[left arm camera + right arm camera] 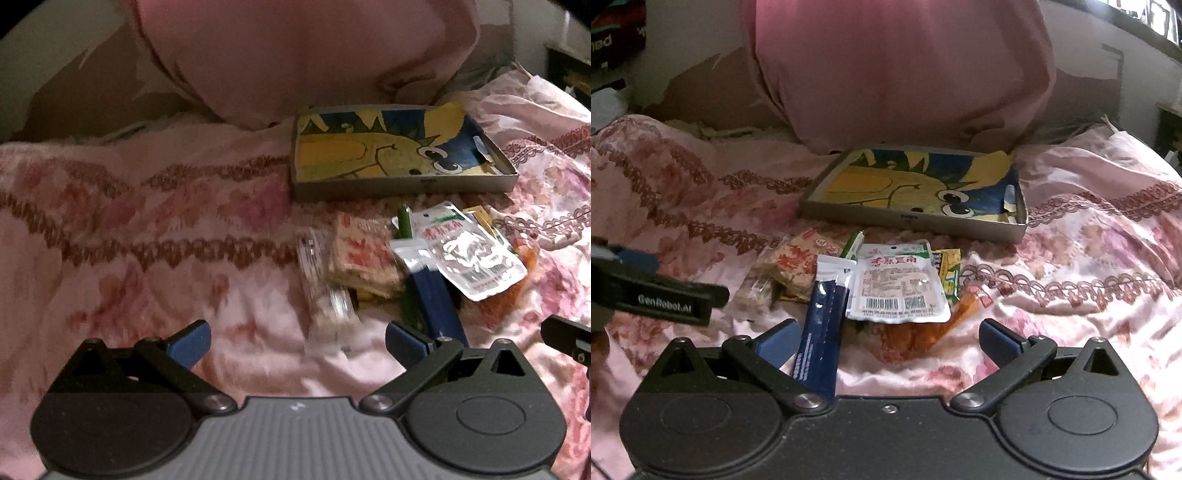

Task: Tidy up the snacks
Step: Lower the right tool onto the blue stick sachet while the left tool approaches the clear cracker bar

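Note:
A pile of snack packets lies on the pink floral bedspread (147,236) in front of a shallow grey tin tray (402,186) lined with a yellow-and-blue cartoon picture. The pile holds a white packet with a barcode (899,284), a dark blue stick pack (822,332), a beige-and-red cracker packet (798,262), a clear-wrapped bar (325,288) and an orange packet (916,339). My left gripper (297,343) is open just before the clear-wrapped bar. My right gripper (888,343) is open, jaws astride the blue stick pack and orange packet. The tray (912,219) holds no snacks.
A large pink cushion (901,70) stands behind the tray against the wall. The left gripper's body (661,291) shows at the left of the right wrist view. Bedspread stretches left and right of the pile.

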Motion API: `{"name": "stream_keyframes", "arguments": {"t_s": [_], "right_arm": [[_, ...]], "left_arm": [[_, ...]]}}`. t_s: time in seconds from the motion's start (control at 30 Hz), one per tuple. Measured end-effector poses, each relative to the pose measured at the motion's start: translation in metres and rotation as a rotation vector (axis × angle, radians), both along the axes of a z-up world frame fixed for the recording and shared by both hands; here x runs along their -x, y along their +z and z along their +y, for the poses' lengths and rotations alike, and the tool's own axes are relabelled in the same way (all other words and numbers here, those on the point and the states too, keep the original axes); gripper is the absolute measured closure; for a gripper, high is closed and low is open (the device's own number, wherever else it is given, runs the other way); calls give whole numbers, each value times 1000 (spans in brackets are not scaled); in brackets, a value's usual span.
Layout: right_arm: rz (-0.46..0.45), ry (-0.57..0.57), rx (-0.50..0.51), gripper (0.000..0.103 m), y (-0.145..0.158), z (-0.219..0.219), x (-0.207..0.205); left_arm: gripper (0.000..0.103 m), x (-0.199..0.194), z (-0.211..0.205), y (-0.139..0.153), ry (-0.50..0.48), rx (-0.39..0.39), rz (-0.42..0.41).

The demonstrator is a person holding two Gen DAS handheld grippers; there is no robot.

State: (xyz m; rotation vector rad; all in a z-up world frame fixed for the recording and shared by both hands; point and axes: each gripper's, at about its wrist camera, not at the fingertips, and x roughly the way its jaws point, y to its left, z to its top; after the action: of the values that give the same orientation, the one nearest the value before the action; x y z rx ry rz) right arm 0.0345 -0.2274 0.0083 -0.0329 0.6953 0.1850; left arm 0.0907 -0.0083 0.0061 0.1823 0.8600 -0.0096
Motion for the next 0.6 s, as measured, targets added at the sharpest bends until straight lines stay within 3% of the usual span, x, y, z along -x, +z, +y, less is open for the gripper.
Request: {"name": "stream_keyframes", "arguments": {"t_s": [0.3,0.6], "right_arm": [[37,12,-46,1,-15,8,-40],[80,39,-49,1,-28,24,-56]], "left_arm": [[1,-59,3,-4,-49,7,51],[1,-87,-6,-21,-114,19,74]]}}
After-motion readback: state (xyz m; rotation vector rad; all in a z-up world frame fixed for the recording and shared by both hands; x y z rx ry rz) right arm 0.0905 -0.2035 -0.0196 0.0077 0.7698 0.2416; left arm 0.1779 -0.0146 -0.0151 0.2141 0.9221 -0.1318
